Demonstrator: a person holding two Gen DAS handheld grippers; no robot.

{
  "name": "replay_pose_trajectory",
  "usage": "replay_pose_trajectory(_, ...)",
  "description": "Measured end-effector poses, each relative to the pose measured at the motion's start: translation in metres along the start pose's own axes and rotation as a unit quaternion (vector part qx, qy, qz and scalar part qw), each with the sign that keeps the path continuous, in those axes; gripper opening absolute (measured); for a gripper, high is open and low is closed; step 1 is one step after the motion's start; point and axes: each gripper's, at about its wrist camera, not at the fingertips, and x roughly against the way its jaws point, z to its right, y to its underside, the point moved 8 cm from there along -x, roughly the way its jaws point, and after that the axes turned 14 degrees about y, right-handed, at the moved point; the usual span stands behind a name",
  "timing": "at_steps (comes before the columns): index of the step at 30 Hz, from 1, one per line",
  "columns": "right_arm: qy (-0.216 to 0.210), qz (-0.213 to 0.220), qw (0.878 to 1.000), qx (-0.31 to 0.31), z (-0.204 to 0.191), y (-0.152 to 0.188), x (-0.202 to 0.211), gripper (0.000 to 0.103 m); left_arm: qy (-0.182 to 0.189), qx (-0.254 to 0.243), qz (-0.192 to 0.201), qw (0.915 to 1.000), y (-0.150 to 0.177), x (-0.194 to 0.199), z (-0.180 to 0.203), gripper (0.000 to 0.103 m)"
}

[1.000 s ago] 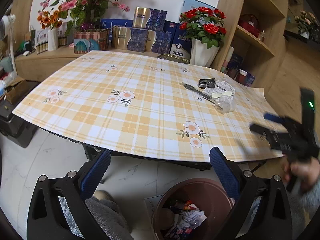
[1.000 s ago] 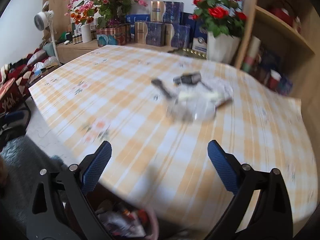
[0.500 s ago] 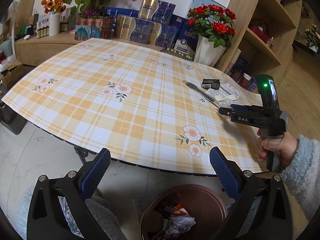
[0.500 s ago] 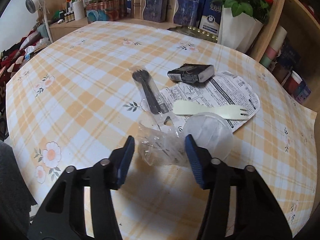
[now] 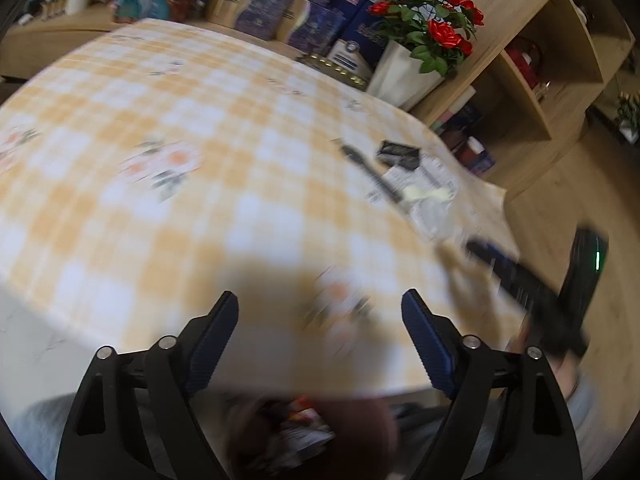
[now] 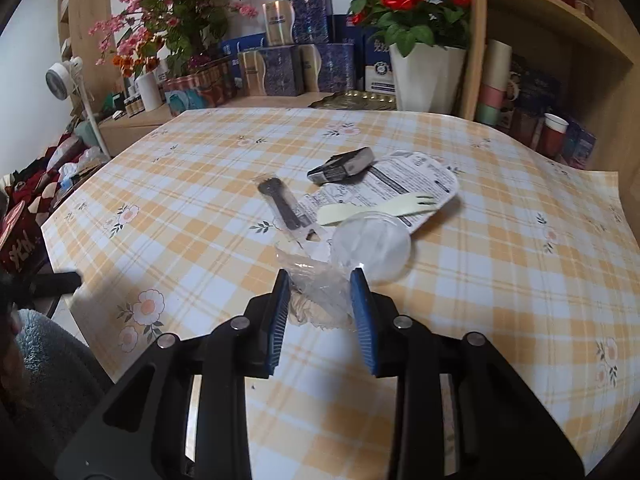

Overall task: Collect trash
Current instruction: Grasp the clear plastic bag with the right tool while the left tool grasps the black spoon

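In the right wrist view my right gripper (image 6: 320, 280) is shut on a crumpled clear plastic wrapper (image 6: 316, 292) above the checked tablecloth (image 6: 200, 208). Beyond it lie a clear round lid (image 6: 372, 246), a cream plastic spork (image 6: 376, 210), a printed white sheet (image 6: 404, 184), a black wrapped fork (image 6: 280, 202) and a small dark box (image 6: 342, 168). In the blurred left wrist view my left gripper (image 5: 320, 312) is open and empty over the table's near edge, above a brown trash bin (image 5: 316, 436). The right gripper (image 5: 520, 276) shows at its right.
A white pot of red roses (image 6: 424, 76), blue gift boxes (image 6: 296, 60) and pink flowers (image 6: 176, 20) stand behind the table. Wooden shelves (image 6: 560, 60) rise at the right. Bags and clutter (image 6: 36, 184) lie on the floor at the left.
My right gripper has closed on the clear wrapper and lifted it a little. My left gripper has swung forward over the table edge, blurring its view.
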Motion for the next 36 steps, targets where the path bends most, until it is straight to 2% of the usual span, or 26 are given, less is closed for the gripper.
replay_pose_trajectory(2,-0.006,-0.001,1.0,-0.007,0.003,0.005,0.004,0.034,0.015,0.003,-0.006,0.9999,-0.019,-0.022,0.009,0.066)
replay_pose_trajectory(4,-0.006,0.001,1.0,-0.011,0.007,0.009,0.009,0.034,0.009,0.019,-0.016,0.9997,-0.04,-0.05,0.013,0.051)
replay_pose_trajectory(8,0.0,0.005,1.0,-0.02,0.015,0.015,0.015,0.034,0.0,0.04,-0.023,0.9989,-0.075,-0.103,0.016,0.051)
replay_pose_trajectory(14,0.013,0.012,0.999,-0.036,0.035,0.02,0.026,0.034,-0.056,0.023,-0.046,0.9971,-0.099,-0.164,0.014,0.049)
replay_pose_trajectory(20,0.013,0.021,0.997,-0.069,0.058,0.027,0.037,0.034,-0.122,-0.04,-0.044,0.9907,-0.116,-0.193,0.02,0.046)
replay_pose_trajectory(22,0.014,0.018,0.997,-0.074,0.062,0.03,0.037,0.034,-0.155,-0.075,-0.051,0.9837,-0.117,-0.2,0.023,0.044)
replay_pose_trajectory(24,0.014,0.017,0.997,-0.08,0.065,0.032,0.037,0.034,-0.187,-0.123,-0.063,0.9726,-0.113,-0.206,0.027,0.044)
replay_pose_trajectory(26,0.012,0.017,0.996,-0.09,0.067,0.034,0.038,0.034,-0.198,-0.145,-0.063,0.9673,-0.111,-0.208,0.028,0.044)
replay_pose_trajectory(29,0.009,0.016,0.995,-0.093,0.066,0.035,0.037,0.034,-0.201,-0.152,-0.063,0.9656,-0.11,-0.208,0.028,0.044)
replay_pose_trajectory(30,0.009,0.015,0.996,-0.091,0.064,0.036,0.037,0.034,-0.202,-0.153,-0.065,0.965,-0.111,-0.209,0.028,0.041)
replay_pose_trajectory(31,0.009,0.014,0.996,-0.089,0.062,0.036,0.037,0.034,-0.205,-0.156,-0.068,0.9639,-0.111,-0.208,0.027,0.03)
replay_pose_trajectory(33,0.011,0.016,0.997,-0.081,0.058,0.036,0.04,0.034,-0.188,-0.153,-0.074,0.9673,-0.111,-0.205,0.026,0.014)
replay_pose_trajectory(36,0.009,0.016,0.997,-0.075,0.054,0.036,0.044,0.034,-0.152,-0.127,-0.073,0.9775,-0.109,-0.195,0.023,0.01)
